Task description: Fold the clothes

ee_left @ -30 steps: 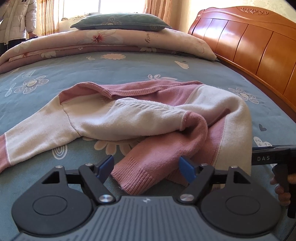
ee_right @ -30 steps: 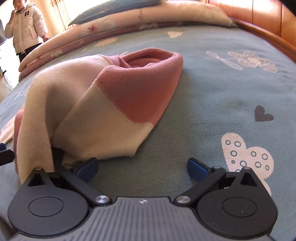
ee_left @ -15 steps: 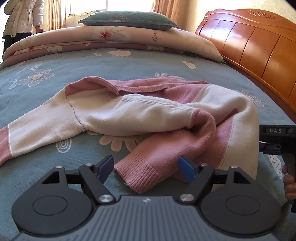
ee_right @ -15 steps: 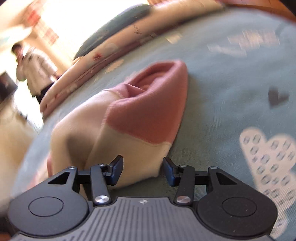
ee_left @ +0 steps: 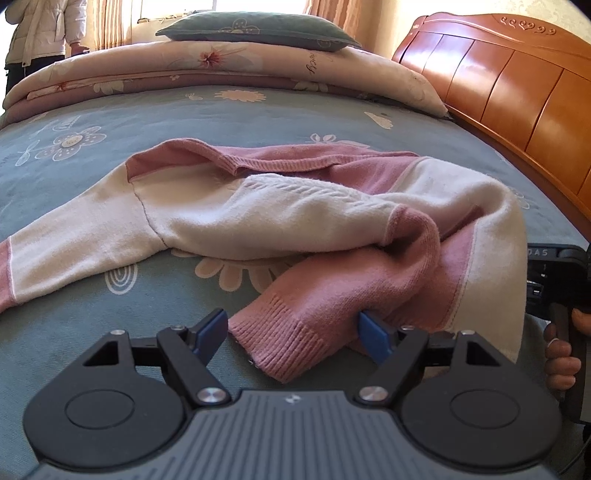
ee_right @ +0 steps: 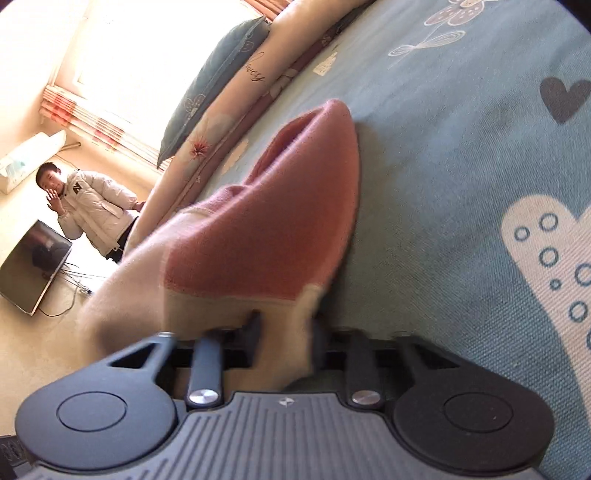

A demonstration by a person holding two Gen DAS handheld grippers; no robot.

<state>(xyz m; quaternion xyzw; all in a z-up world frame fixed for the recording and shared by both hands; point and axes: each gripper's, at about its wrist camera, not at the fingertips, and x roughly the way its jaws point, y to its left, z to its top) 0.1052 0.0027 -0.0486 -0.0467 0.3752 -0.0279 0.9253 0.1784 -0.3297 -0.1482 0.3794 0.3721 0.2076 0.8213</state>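
Sweater, pink and cream knit, spread crumpled across the middle of the bed, one sleeve stretched to the left, the other folded over toward the near edge. Cream edge of the sweater pinched between the fingers of the right gripper, just closed down narrow on the cloth, with the view rolled sideways. Fingers of the left gripper spread wide, low over the sheet, the pink ribbed cuff lying between them; whether the right blue pad touches the cuff cannot be told. At the right edge of the left wrist view, the hand around the black handle of the other gripper, with faint letters "DAS" readable on it. Further out, blue sheet printed with flowers and hearts. Behind the sweater a folded floral quilt, script on it too small to read surely, and a grey-green pillow on top. Wooden headboard at the right. Beyond the bed, a person in a white jacket standing beside a dark television screen on the floor, curtains behind.
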